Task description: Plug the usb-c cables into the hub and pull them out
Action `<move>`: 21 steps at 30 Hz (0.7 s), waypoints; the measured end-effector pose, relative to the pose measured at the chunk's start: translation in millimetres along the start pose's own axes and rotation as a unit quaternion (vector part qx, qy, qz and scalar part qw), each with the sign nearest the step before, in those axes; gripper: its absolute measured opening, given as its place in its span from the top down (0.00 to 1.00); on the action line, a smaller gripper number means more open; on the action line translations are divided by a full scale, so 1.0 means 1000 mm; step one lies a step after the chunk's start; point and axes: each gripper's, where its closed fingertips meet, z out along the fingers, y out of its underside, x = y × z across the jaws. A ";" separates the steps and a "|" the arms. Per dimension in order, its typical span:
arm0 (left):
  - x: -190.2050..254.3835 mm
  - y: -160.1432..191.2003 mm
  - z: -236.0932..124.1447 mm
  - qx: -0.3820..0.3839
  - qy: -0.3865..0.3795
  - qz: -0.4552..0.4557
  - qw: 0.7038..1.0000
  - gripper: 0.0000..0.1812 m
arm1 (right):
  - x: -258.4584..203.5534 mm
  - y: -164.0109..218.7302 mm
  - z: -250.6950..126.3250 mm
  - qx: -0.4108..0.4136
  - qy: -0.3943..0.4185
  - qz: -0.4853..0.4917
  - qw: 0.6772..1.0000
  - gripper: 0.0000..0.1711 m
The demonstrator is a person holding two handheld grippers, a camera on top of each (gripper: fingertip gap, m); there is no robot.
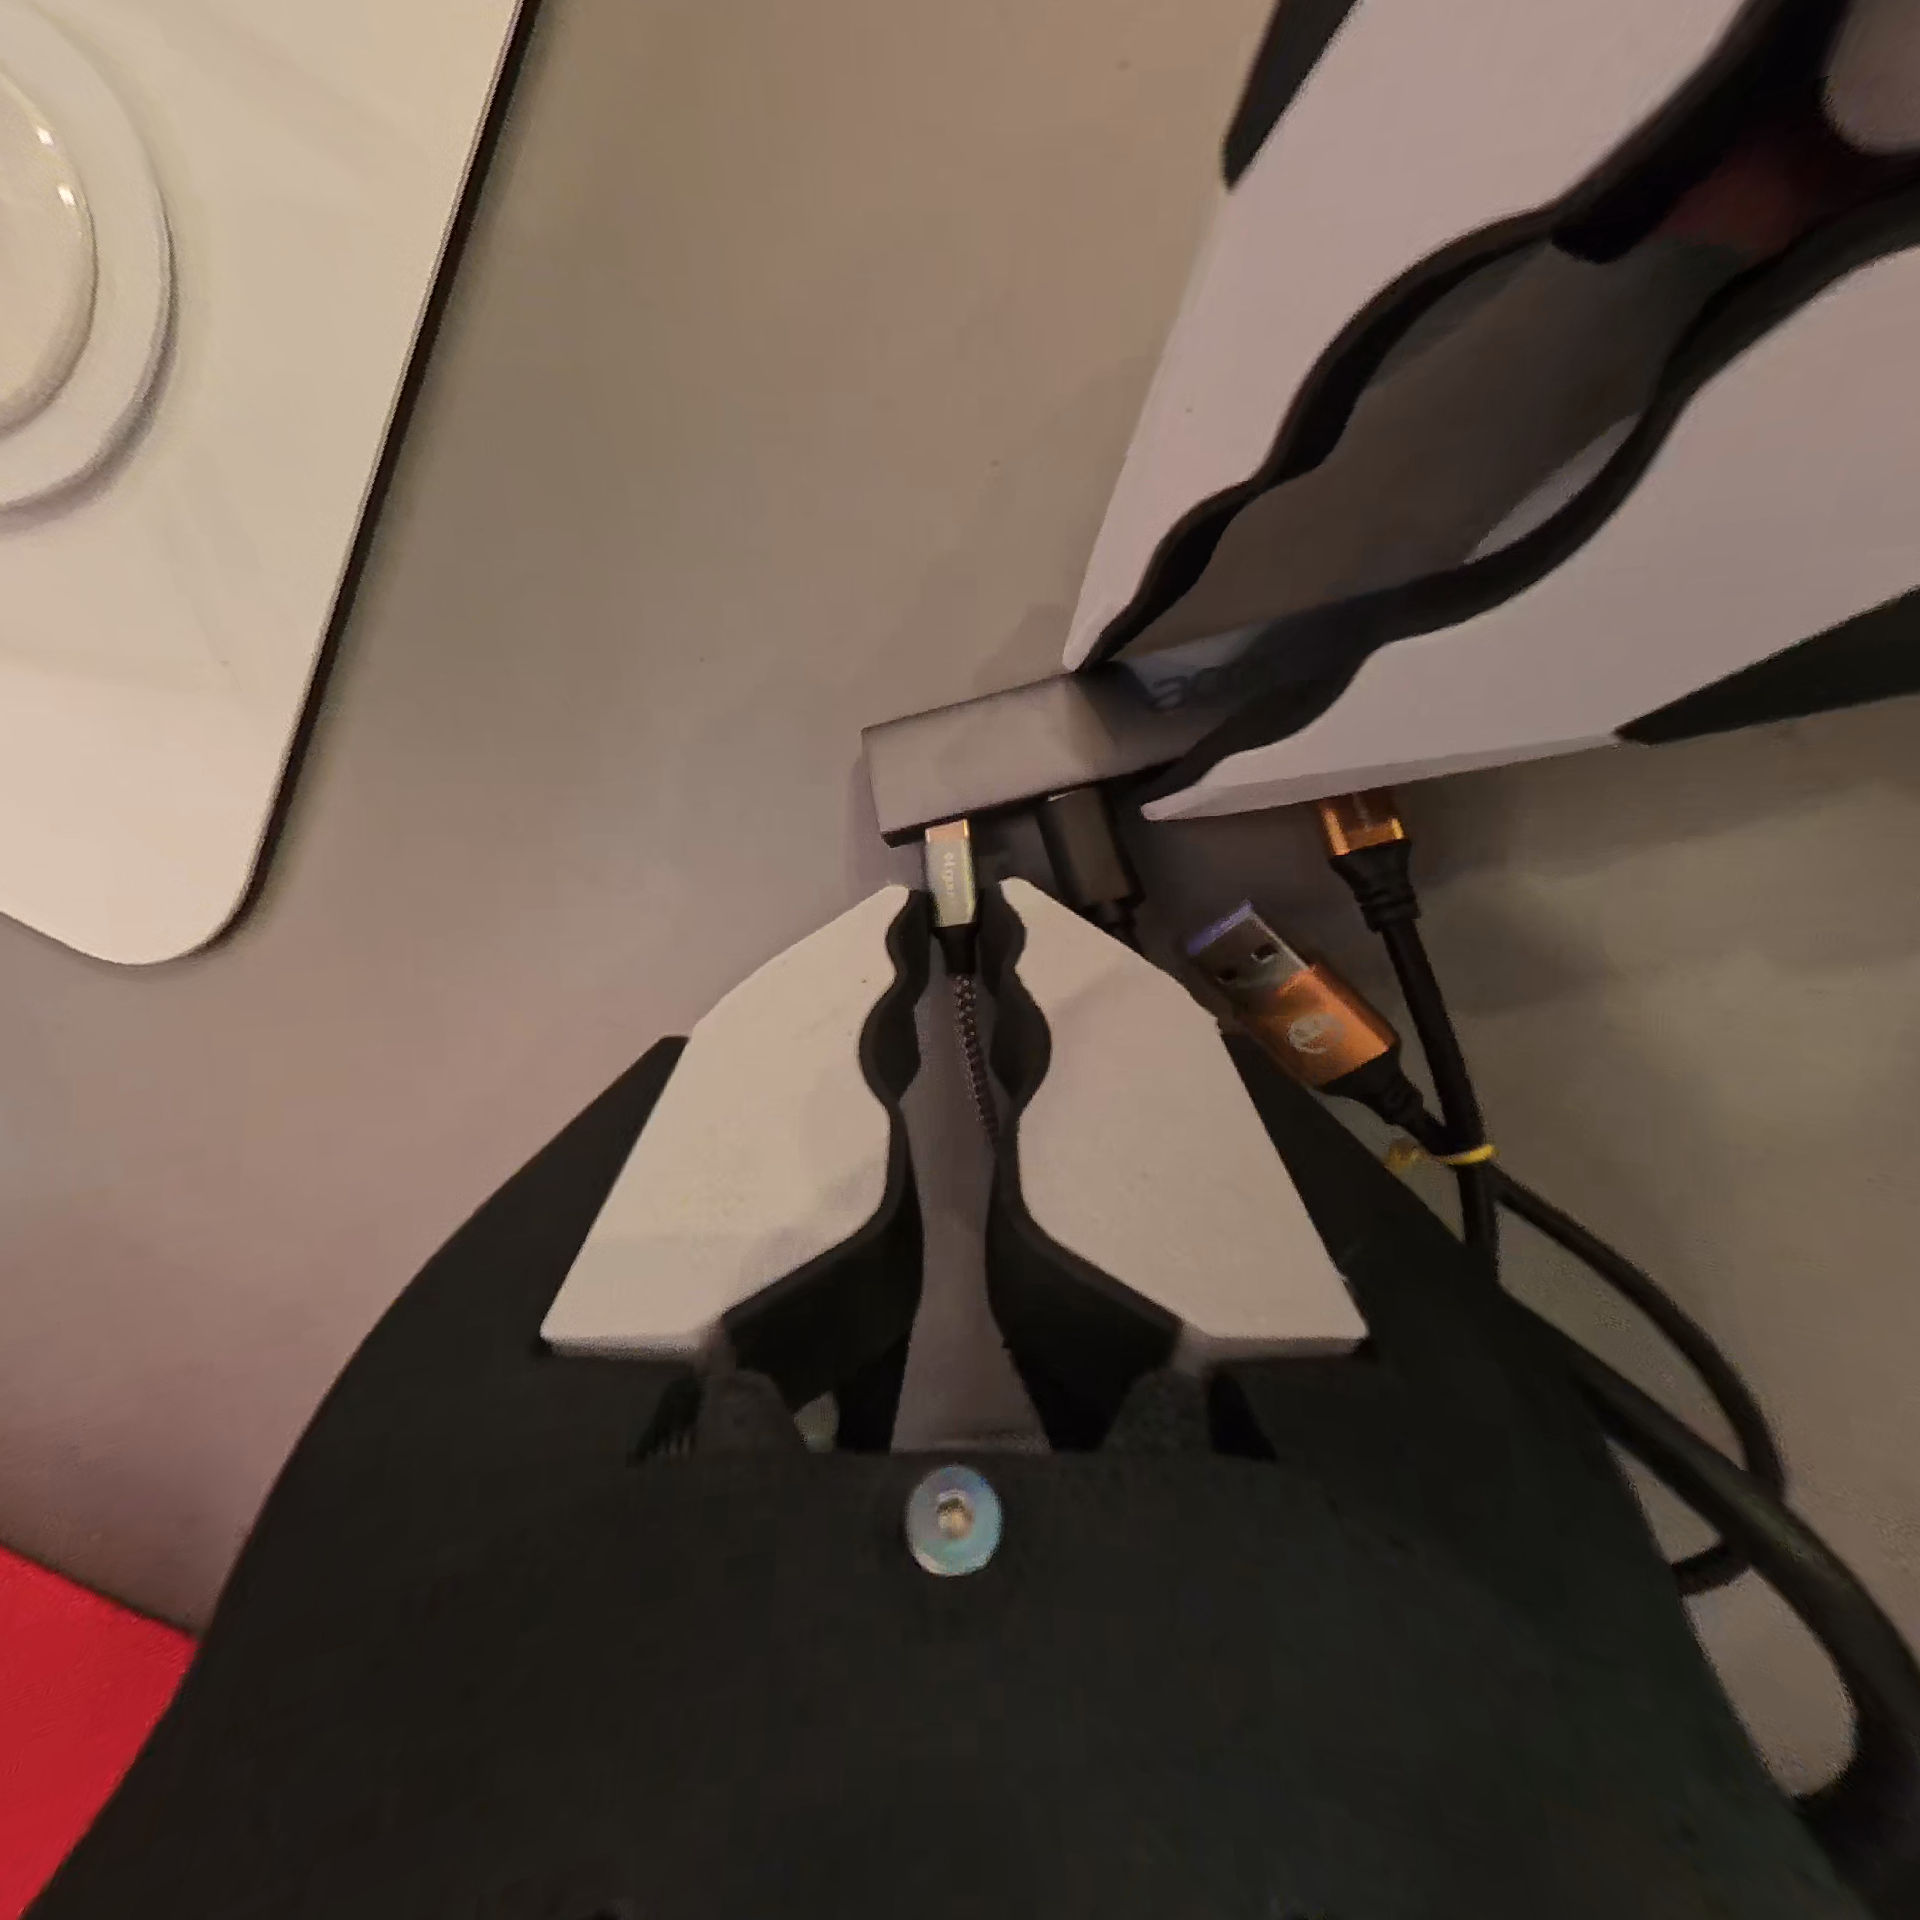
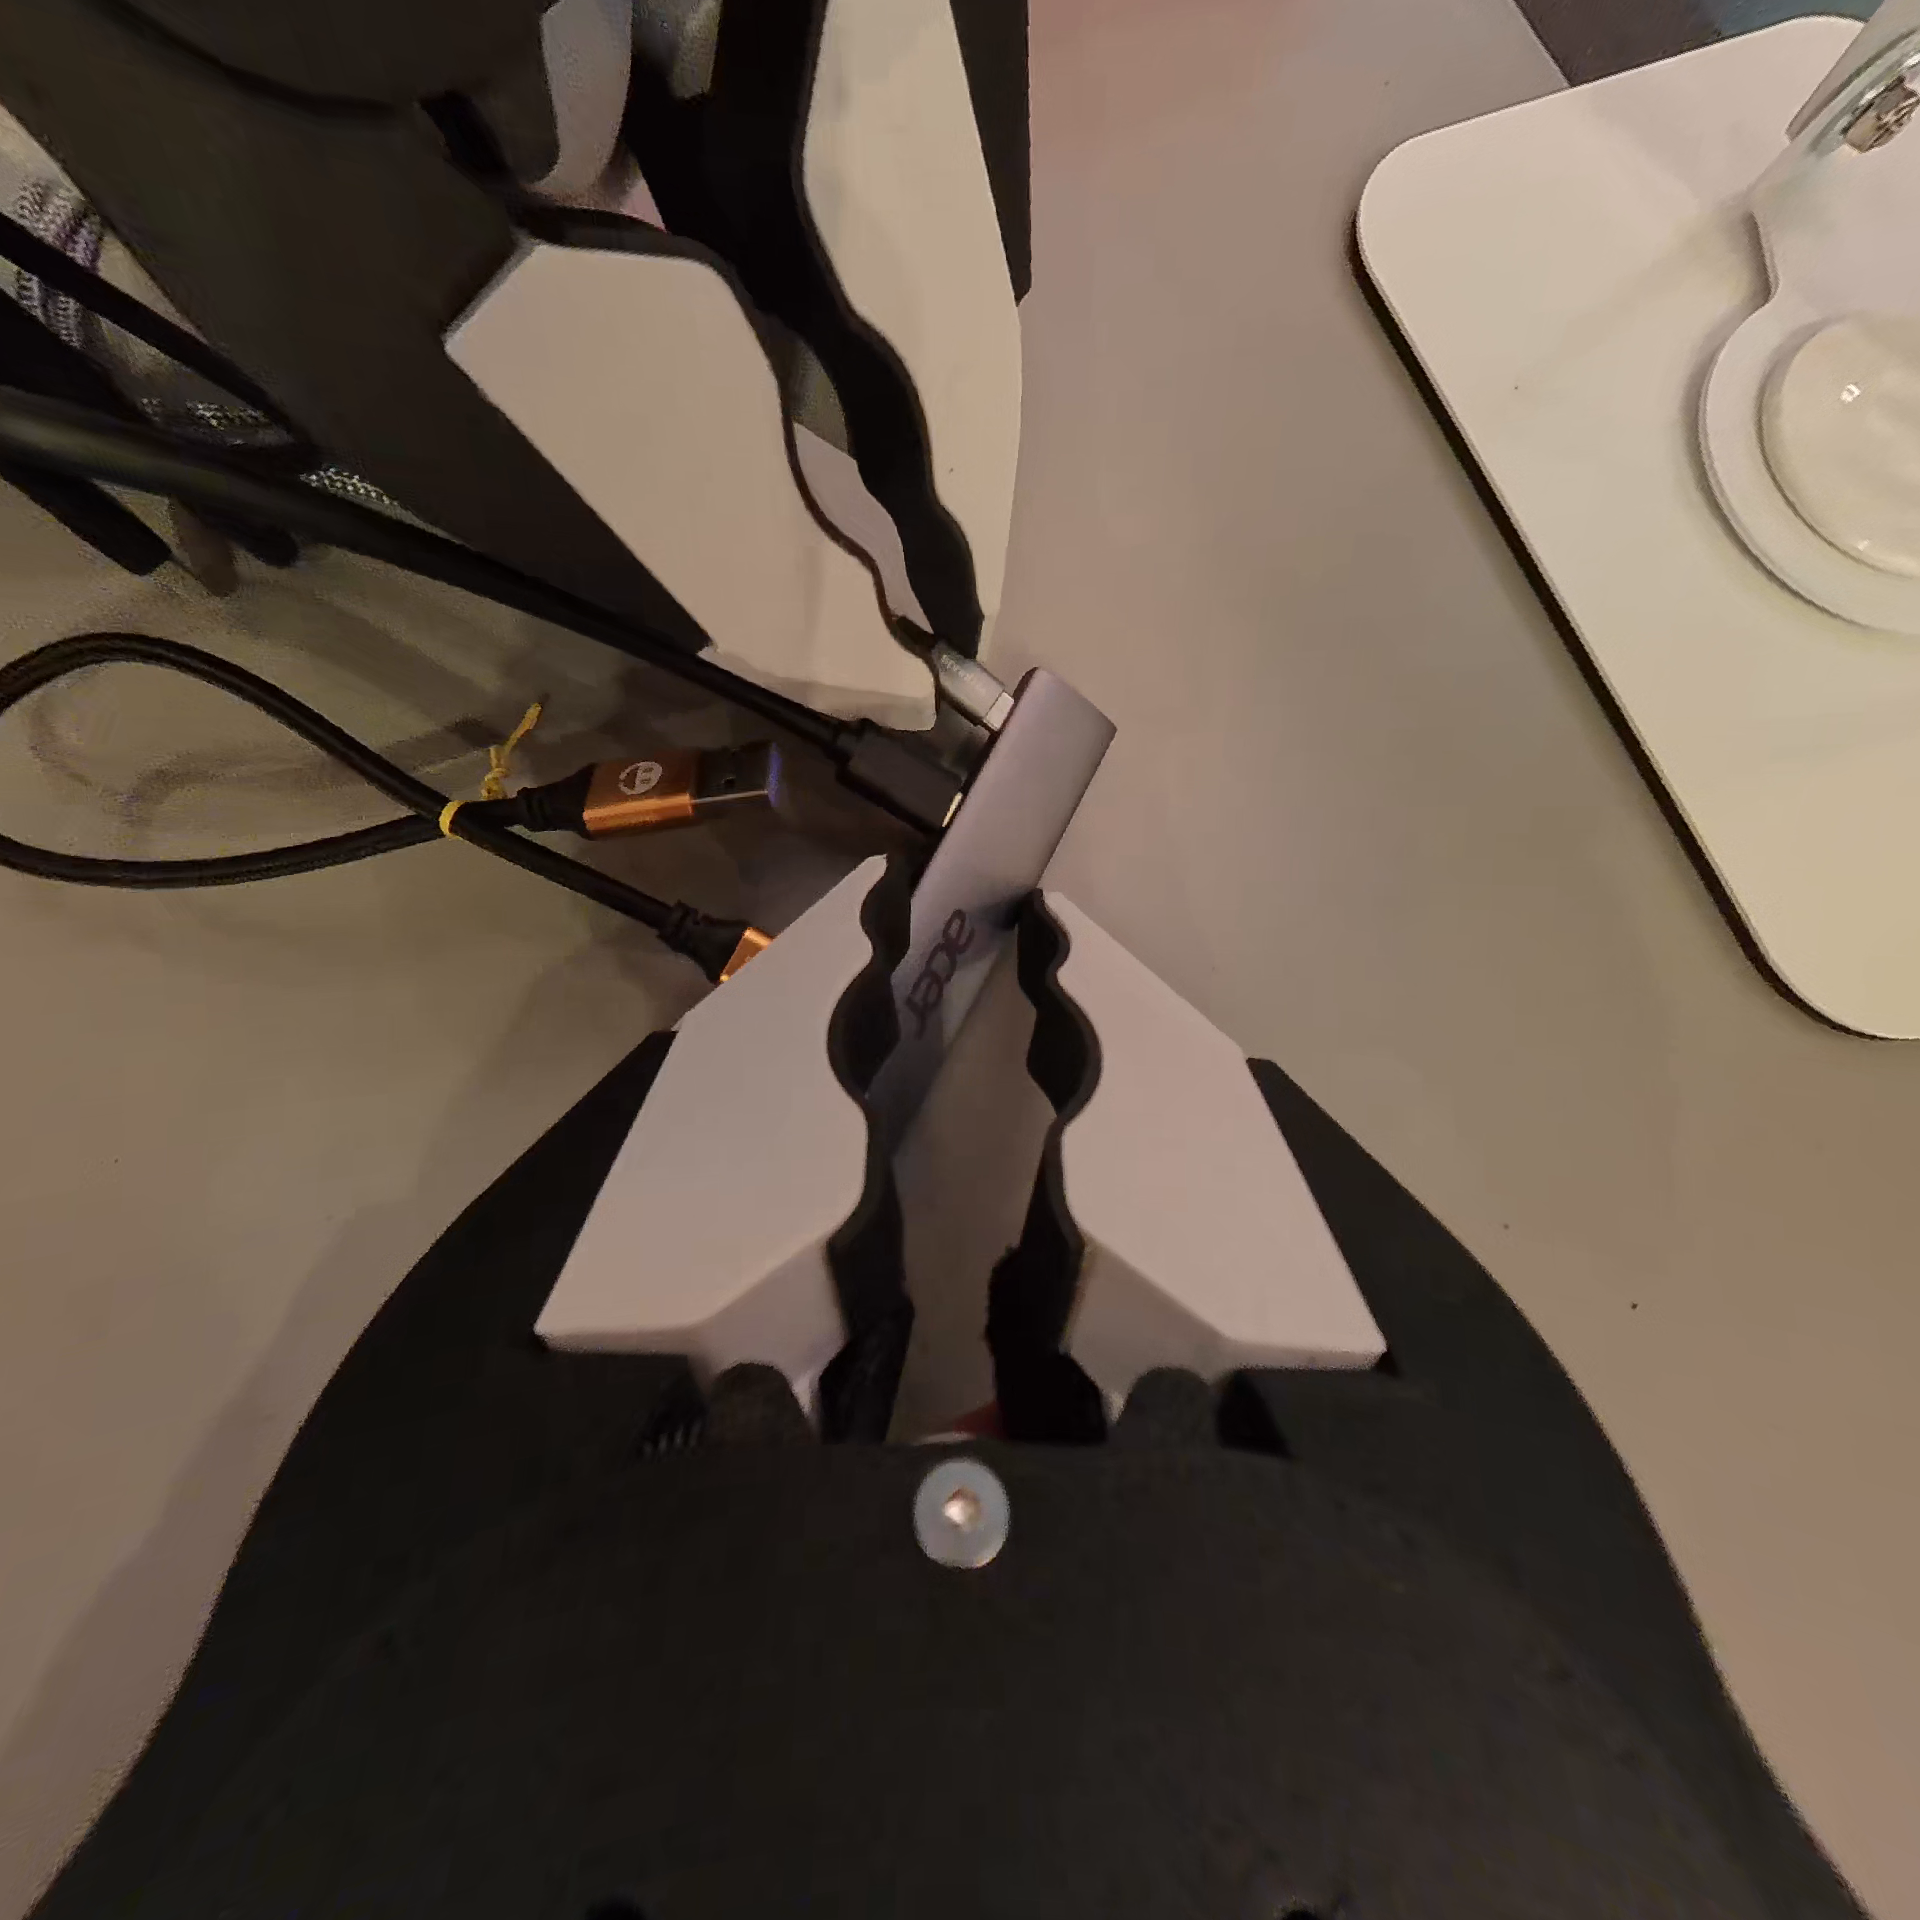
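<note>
Right gripper clamps the grey hub, held tilted above the table. Left gripper pinches the silver plug, seated in the hub's near-left port; a black plug sits beside it. Orange plugs lie loose.

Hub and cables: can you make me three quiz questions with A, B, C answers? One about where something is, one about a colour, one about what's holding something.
1. Where is the loose orange plug?
A) lying on the table
B) in a box
C) on a chair
2. What colour is the plug at the left gripper tips?
A) red
B) silver
C) green
3. What is happening to the hub?
A) lying free
B) hanging by a string
C) gripped by the right gripper
Answers: 1 A, it rests unplugged on the grey surface; 2 B, its shell is shiny metal; 3 C, both fingers press its sides.
</note>
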 end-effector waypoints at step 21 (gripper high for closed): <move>0.007 0.012 -0.005 0.023 0.044 -0.019 0.999 0.94 | -0.004 -0.001 0.002 0.012 -0.012 0.014 1.000 0.89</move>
